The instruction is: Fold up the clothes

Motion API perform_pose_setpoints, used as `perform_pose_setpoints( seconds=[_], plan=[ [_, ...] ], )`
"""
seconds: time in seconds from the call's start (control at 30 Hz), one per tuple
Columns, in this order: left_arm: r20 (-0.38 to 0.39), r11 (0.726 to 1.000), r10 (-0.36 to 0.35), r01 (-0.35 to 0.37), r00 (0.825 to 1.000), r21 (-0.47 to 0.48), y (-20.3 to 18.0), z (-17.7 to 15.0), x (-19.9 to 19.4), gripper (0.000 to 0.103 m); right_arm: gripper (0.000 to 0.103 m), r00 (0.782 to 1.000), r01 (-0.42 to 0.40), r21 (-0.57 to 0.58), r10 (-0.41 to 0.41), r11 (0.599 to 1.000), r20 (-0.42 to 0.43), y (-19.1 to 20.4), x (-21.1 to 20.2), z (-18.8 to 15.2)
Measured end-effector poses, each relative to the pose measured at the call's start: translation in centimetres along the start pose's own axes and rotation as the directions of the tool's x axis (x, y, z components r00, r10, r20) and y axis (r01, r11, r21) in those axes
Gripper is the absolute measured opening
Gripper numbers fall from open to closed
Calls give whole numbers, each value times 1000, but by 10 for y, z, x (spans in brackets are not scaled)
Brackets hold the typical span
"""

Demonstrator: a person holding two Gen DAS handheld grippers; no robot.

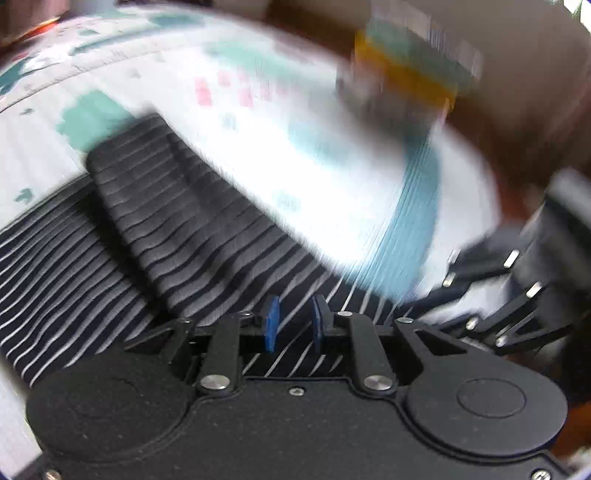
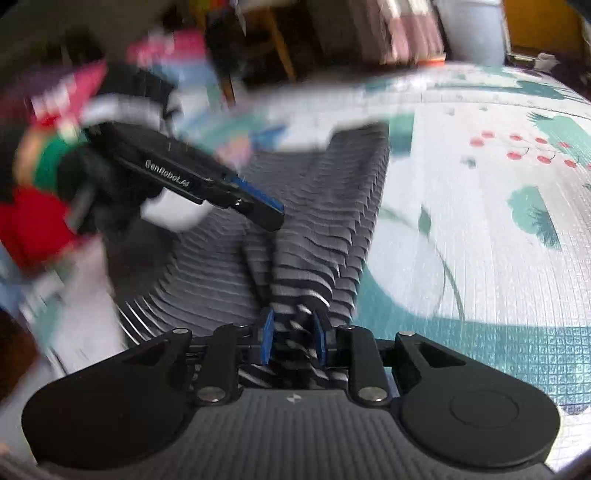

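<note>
A dark garment with thin white stripes (image 1: 155,229) lies on a patterned mat, one folded band of it running diagonally. My left gripper (image 1: 294,325) hovers over the cloth, its blue pads (image 1: 271,325) apart with nothing pinched between them. In the right wrist view the same striped garment (image 2: 325,206) stretches away from me. My right gripper (image 2: 293,338) is shut on a bunched edge of it, which rises a little off the mat. The left gripper (image 2: 258,206) shows there from the side, over the cloth's left part. The right gripper's linkage (image 1: 491,295) appears blurred at the right of the left wrist view.
The play mat (image 2: 480,240) is white with teal shapes and red cherries and extends to the right. A blurred heap of red, green and pink clothes (image 2: 44,177) lies at the left. A blurred yellow and teal object (image 1: 406,62) sits beyond the mat. A pale bin (image 2: 472,29) stands behind.
</note>
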State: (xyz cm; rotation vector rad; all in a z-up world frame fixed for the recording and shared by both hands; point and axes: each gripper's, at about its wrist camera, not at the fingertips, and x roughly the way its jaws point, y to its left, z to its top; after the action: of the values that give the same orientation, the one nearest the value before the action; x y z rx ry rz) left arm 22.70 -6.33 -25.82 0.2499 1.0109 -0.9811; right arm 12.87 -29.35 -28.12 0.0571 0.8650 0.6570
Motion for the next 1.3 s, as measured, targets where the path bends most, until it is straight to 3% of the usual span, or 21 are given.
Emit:
perform_pose_setpoints(
  seconds=[0.03,0.1,0.2,0.3,0.37,0.5,0.57,0.63,0.67,0.8,0.87,0.93,1.07,1.1,1.17,1.2,1.23,1.3],
  plan=[
    [-37,999,34,-33,999,30,-3,-2,8,17,24,999,2,-4,-2,1000,-37,-1,7,-1],
    [-37,999,34,-34,999,13,-2,3,6,19,24,999,10,-11,-10,1000,-47,0,5,3],
    [16,996,67,-68,998,58,3,14,-11,20,24,1000,27,-17,-26,999,12,3,-11,7],
    [78,981,190,-186,979,-50,39,34,-17,26,24,991,95,-110,-83,989,105,16,-20,10],
    [102,964,235,-218,967,-152,65,46,-15,28,24,987,98,-177,-72,979,147,26,-18,17],
    [120,889,272,-202,955,-411,115,55,7,33,24,996,38,-284,-12,958,93,42,1,20],
    [116,859,285,-200,951,-472,126,56,14,33,27,1000,9,-259,-6,966,14,37,15,17],
    [133,843,275,-172,952,-510,132,53,15,14,27,1000,-13,-194,14,981,4,27,16,13],
    [153,846,263,-151,953,-511,132,52,12,4,27,1000,-22,-164,23,986,0,22,16,11],
    [228,861,245,-103,943,-499,130,50,-7,4,30,1000,-19,-138,22,990,17,18,10,11],
    [216,844,264,-117,940,-523,136,44,-6,4,31,1000,-26,-122,27,992,9,14,13,11],
    [181,853,252,-130,951,-506,135,45,2,4,35,999,-39,-113,40,993,2,13,11,10],
    [150,892,250,-167,957,-419,119,54,0,19,40,998,-58,-111,57,992,-11,14,9,7],
    [144,901,271,-198,952,-385,115,58,-1,20,40,998,-60,-111,59,992,-12,14,9,6],
    [131,901,371,-323,919,-291,104,66,-5,20,40,998,-65,-100,64,993,-8,14,8,5],
    [167,898,411,-366,896,-246,98,69,-10,20,40,998,-56,-101,57,993,7,15,6,4],
    [210,904,416,-378,885,-199,90,72,-15,20,40,999,-47,-102,49,994,21,16,4,4],
    [239,931,362,-335,901,-144,78,79,-14,20,40,999,-32,-107,36,994,35,16,3,4]
  ],
)
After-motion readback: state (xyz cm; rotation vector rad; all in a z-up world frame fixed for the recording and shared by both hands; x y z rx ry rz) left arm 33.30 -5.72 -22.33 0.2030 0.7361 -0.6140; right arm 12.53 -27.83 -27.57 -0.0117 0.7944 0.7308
